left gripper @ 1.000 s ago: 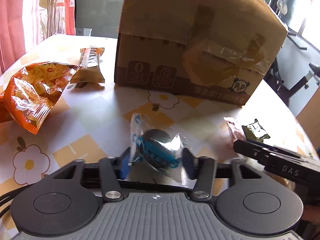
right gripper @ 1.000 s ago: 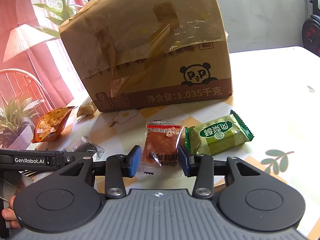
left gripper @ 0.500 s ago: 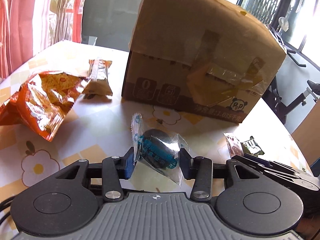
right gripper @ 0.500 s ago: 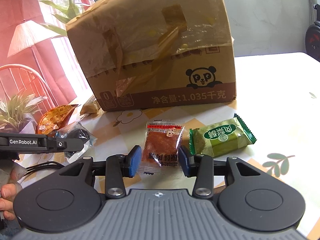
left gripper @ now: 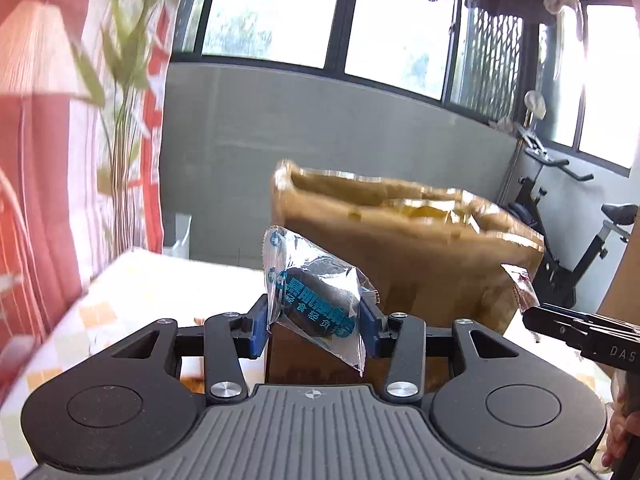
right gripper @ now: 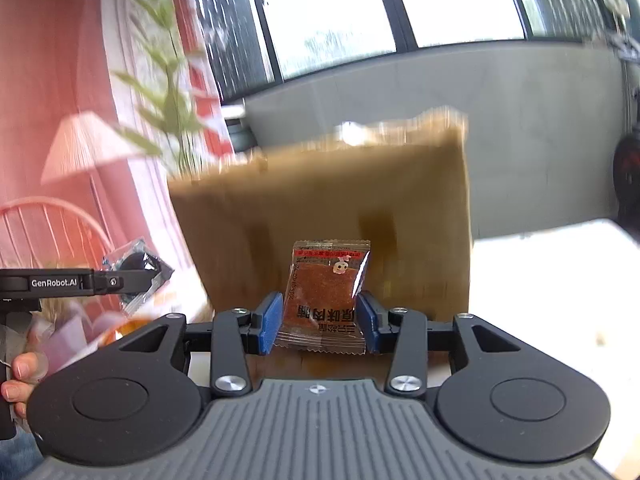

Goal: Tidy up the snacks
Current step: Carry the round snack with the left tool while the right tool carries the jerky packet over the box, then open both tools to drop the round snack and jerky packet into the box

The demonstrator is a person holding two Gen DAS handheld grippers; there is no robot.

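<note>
Your left gripper [left gripper: 316,326] and right gripper [right gripper: 320,322] are built alike: a grey ribbed housing at the centre, flanked by two black rounded plates, each with a shallow circular recess. Black linkage arms run forward from silver screw heads to blue finger pads [right gripper: 269,322]. Seen side-on, the left gripper carries white "GenRobot.AI" lettering; the right shows "DAS". Your fingertips [right gripper: 24,368] appear beside its black handle.
</note>
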